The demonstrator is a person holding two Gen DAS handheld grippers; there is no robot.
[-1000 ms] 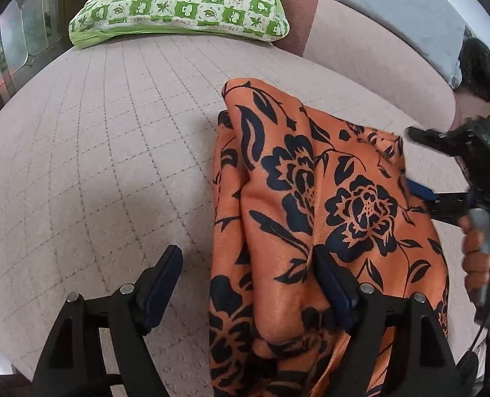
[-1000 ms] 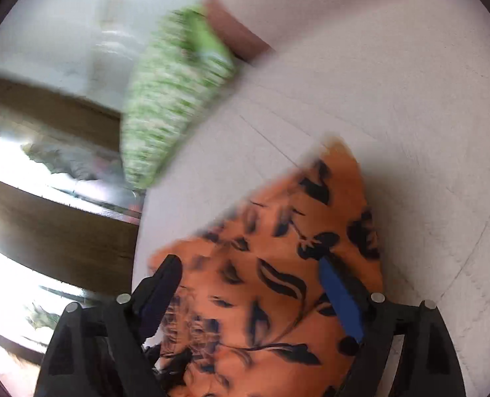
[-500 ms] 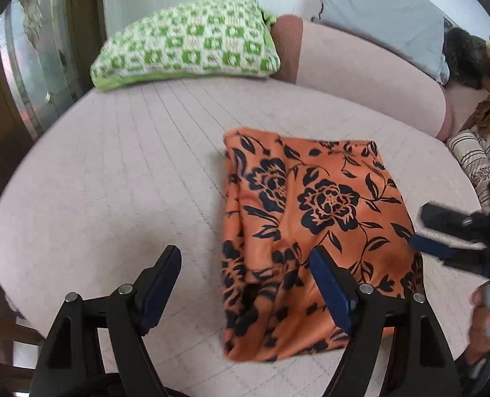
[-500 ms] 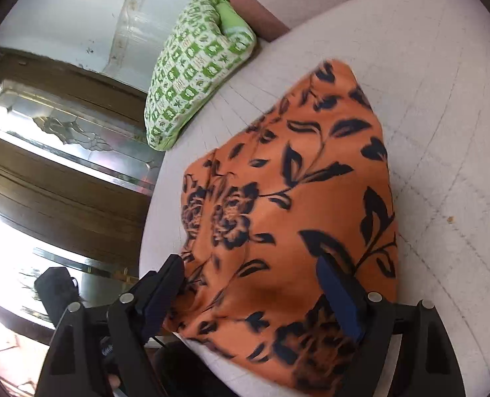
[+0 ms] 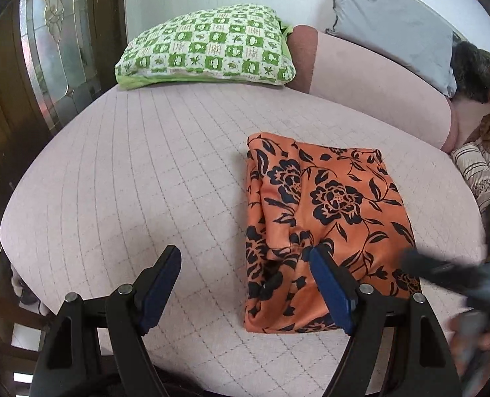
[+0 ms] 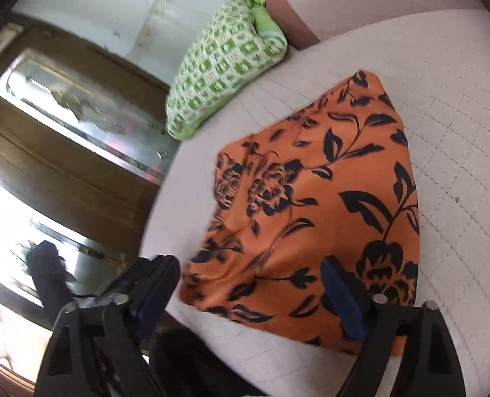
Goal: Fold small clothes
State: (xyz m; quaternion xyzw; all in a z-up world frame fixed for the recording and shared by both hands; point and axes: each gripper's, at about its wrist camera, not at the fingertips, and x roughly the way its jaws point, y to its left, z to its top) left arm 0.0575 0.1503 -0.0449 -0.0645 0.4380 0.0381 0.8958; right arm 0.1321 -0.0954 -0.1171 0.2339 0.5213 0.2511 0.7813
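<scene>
Both the left gripper point(image 5: 245, 281) and right gripper point(image 6: 251, 284) hang spread and empty, the orange floral garment point(image 5: 324, 218) ahead apparently fully folded on the bed point(image 5: 139, 172).

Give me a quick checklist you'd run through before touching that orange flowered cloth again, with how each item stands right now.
1. Left gripper empty, jaws apart: ok.
2. Right gripper empty, jaws apart: ok.
3. Orange cloth lies folded on the bed, touched by neither gripper: ok.
4. Fold neat: not ok, the cloth's left edge is bunched and rumpled.
5. Green pillow away from the cloth: ok.
6. Layers lined up underneath: cannot tell, hidden by the top layer.
</scene>
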